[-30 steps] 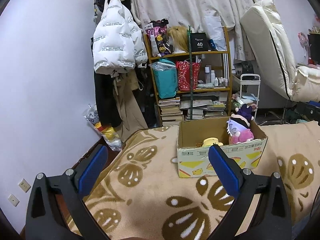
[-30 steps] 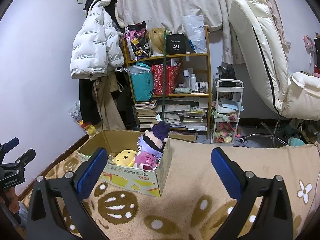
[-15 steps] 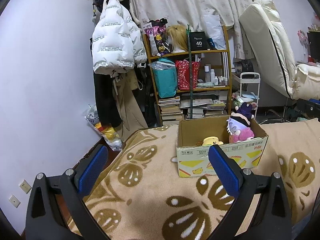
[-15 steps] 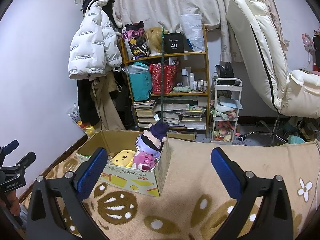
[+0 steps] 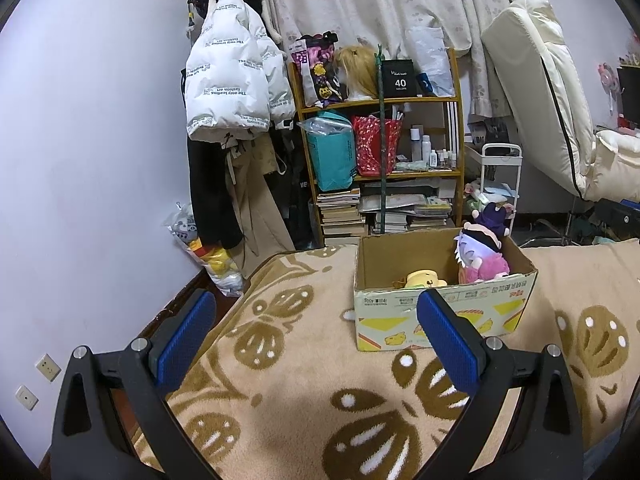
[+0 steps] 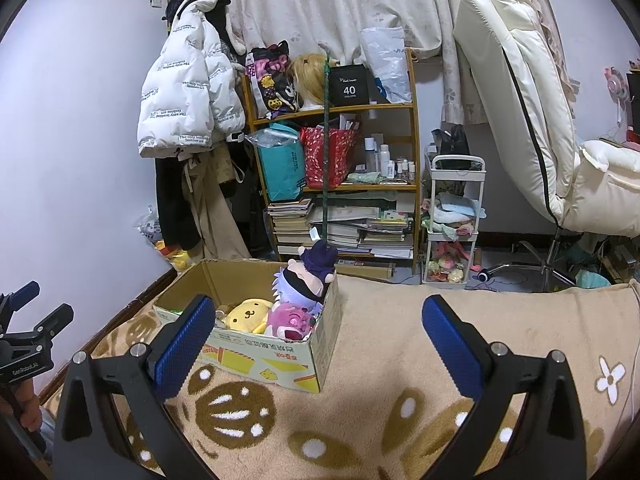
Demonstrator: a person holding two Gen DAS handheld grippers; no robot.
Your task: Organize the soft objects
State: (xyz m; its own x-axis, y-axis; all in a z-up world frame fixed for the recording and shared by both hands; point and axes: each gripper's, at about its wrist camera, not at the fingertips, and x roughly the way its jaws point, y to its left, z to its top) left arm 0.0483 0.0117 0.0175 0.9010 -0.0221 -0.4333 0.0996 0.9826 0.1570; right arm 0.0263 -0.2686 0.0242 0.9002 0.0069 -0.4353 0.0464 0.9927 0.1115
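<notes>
Plush toys (image 6: 280, 308) fill my cardboard box (image 6: 256, 354) on the blanket (image 6: 392, 360); both grippers' jaws apart, empty.

We are looking into a lived-in bedroom in a home. A tan blanket with brown leaf patterns (image 5: 288, 360) is covering what reads as a bed in the foreground. A white puffer jacket (image 6: 188, 92) is hanging on the wall above other clothes, and floral curtains (image 6: 340, 4) are hanging along the back. A wooden shelf unit (image 6: 336, 176) is holding gift bags, bottles and stacks of books (image 6: 292, 220), with a blond wig (image 6: 310, 80) sitting on top. Beside it a small white trolley (image 6: 454, 216) is holding fabrics and trinkets, and a cream reclining chair (image 6: 532, 120) is standing at right. A cardboard box (image 6: 272, 352) holding plush toys (image 6: 280, 308) is resting on the blanket.
</notes>
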